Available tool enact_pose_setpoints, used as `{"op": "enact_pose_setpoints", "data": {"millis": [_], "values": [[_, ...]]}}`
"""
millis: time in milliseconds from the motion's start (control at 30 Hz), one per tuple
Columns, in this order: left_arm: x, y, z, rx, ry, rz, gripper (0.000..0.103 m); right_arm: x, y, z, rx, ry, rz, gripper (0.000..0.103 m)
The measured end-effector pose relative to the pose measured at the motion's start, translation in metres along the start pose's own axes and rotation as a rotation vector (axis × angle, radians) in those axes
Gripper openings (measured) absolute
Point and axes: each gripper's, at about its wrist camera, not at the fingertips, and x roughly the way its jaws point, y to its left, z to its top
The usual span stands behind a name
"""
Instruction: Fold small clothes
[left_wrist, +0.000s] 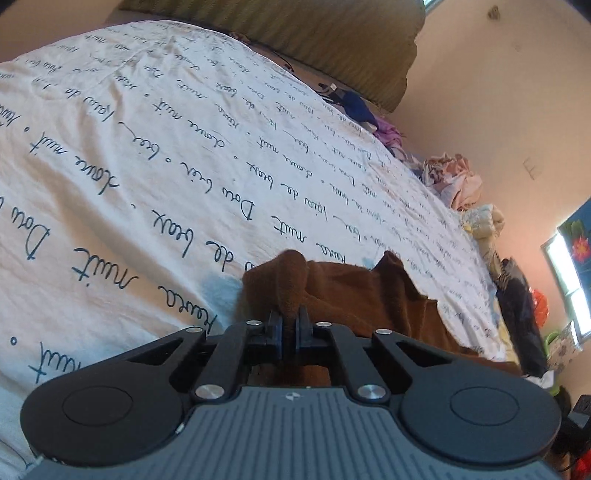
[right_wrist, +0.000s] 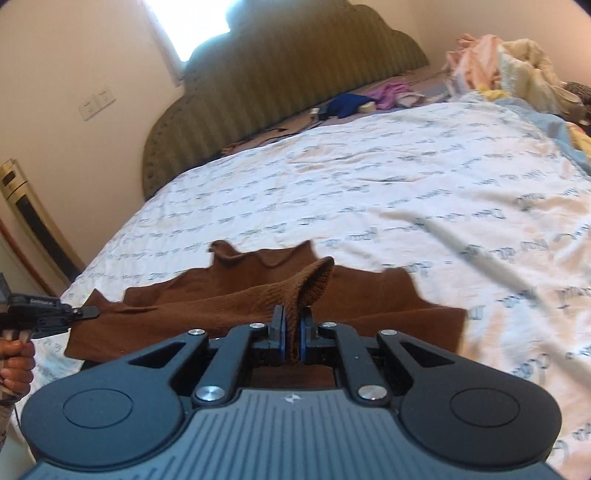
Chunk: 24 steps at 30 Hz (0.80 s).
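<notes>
Right wrist view: the right tool (right_wrist: 291, 325) pinches a brown top (right_wrist: 369, 302) lying on the bed (right_wrist: 369, 177) at 6 o'clock. The left tool (left_wrist: 290, 325) pinches it too. Folding looks underway; next, carry both edges across together.

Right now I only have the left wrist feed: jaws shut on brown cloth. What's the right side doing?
Observer: The right gripper is also shut, pinching a ribbed edge of the same brown garment.
Operator: Is the rest of it lifted?
Observer: No, most lies spread on the white bedsheet.
Operator: Where's my gripper in your view?
Observer: The left gripper sits at the garment's left corner.
</notes>
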Motion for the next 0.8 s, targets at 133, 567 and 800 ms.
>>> {"op": "enact_pose_setpoints", "data": {"millis": [133,567,800], "values": [[0.024,0.000,-0.015,0.049,0.046,0.064,0.012,0.002,-0.029,-0.012,0.026,0.023,-0.088,0.006],[-0.035,-0.053,-0.026,0.200,-0.079,-0.015,0.035,-0.010,-0.007,-0.019,-0.106,-0.001,-0.199,0.012],[0.034,-0.049,-0.063,0.285,0.008,0.046,0.029,0.044,0.002,-0.036,-0.270,0.101,-0.283,0.010]]}}
